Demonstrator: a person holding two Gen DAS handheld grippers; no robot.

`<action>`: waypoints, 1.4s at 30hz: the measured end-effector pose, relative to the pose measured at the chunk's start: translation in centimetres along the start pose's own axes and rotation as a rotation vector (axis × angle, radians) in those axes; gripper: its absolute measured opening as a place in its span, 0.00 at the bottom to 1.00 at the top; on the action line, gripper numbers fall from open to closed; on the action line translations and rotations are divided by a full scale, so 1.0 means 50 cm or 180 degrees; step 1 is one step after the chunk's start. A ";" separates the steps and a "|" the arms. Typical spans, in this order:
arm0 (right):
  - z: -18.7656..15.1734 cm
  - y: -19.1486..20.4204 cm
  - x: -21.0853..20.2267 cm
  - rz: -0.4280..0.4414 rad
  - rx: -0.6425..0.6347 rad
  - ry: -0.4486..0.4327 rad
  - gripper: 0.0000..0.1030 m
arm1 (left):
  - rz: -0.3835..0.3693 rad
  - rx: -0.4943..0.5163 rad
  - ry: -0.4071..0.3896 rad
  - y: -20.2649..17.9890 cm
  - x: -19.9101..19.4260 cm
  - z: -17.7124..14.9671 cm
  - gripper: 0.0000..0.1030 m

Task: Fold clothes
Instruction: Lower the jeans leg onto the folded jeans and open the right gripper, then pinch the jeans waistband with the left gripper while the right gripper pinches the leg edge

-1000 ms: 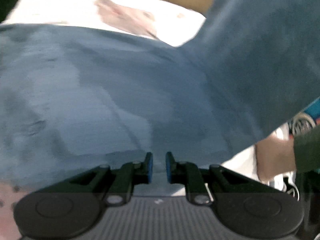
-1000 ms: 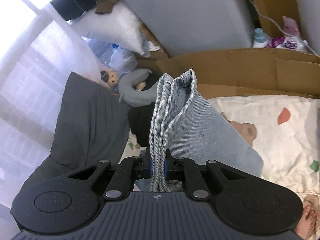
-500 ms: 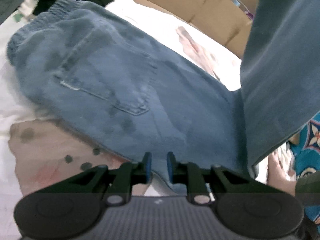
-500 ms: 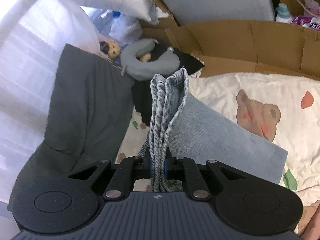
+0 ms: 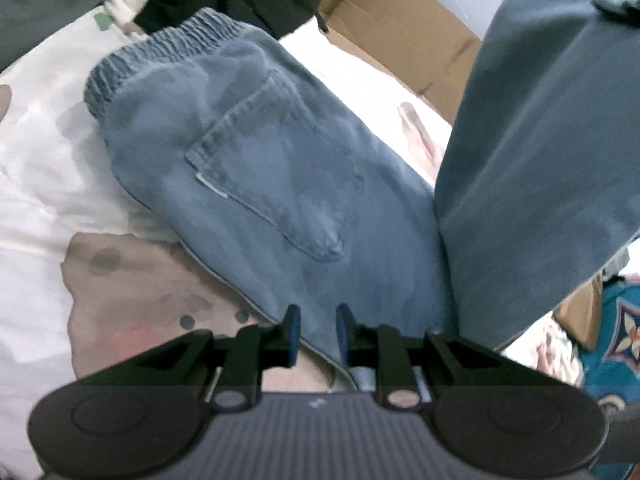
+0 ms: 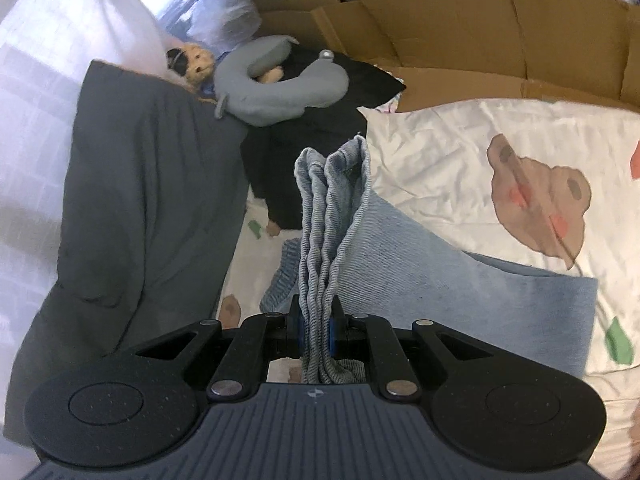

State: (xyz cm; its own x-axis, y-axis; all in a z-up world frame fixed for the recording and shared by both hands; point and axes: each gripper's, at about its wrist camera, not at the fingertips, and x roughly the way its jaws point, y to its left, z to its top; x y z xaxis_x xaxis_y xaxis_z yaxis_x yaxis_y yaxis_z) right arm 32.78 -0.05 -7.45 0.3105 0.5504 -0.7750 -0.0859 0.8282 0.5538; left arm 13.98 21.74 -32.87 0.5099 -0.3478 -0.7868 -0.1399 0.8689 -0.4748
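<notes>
Blue jeans (image 5: 280, 184) lie on the printed bedsheet (image 5: 48, 168), elastic waistband (image 5: 160, 56) at the far left and back pocket facing up. Their leg (image 5: 532, 168) rises steeply on the right in the left wrist view. My left gripper (image 5: 318, 332) hovers over the jeans' near edge, fingers a narrow gap apart with nothing pinched between them. My right gripper (image 6: 315, 330) is shut on the bunched leg ends (image 6: 328, 216), held up above the bed. The lifted denim (image 6: 460, 276) slopes down to the right below it.
A dark grey blanket (image 6: 132, 200) lies at the bed's left. A grey neck pillow (image 6: 280, 88), a small doll (image 6: 192, 64) and black clothing (image 6: 312, 136) sit at the far end. Cardboard (image 6: 480, 28) lines the far side. A patterned teal cloth (image 5: 616, 340) lies at the right.
The left gripper has drawn back from the jeans, so the waistband and pocket have come into view. The right gripper has tipped downward toward the bed, still holding the leg ends.
</notes>
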 end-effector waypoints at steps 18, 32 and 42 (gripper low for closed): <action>0.010 0.018 0.179 0.0129 0.0265 -0.0124 0.10 | 0.0109 -0.0463 -0.0400 0.050 -0.027 0.028 0.19; 0.004 0.052 0.420 0.0430 0.0060 0.0529 0.34 | 0.0317 -0.1003 -0.0697 0.115 -0.090 0.009 0.37; 0.015 0.022 0.369 0.0487 -0.0111 0.0412 0.46 | 0.0418 -0.1080 -0.0872 0.124 -0.099 0.028 0.62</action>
State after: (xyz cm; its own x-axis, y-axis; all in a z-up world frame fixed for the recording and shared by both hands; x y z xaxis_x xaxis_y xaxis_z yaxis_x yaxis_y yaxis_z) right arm 39.12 10.93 -20.91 0.1671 0.6772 -0.7165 -0.1563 0.7358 0.6590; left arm 11.76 29.33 -31.35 0.6685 -0.0967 -0.7373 -0.4653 0.7190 -0.5163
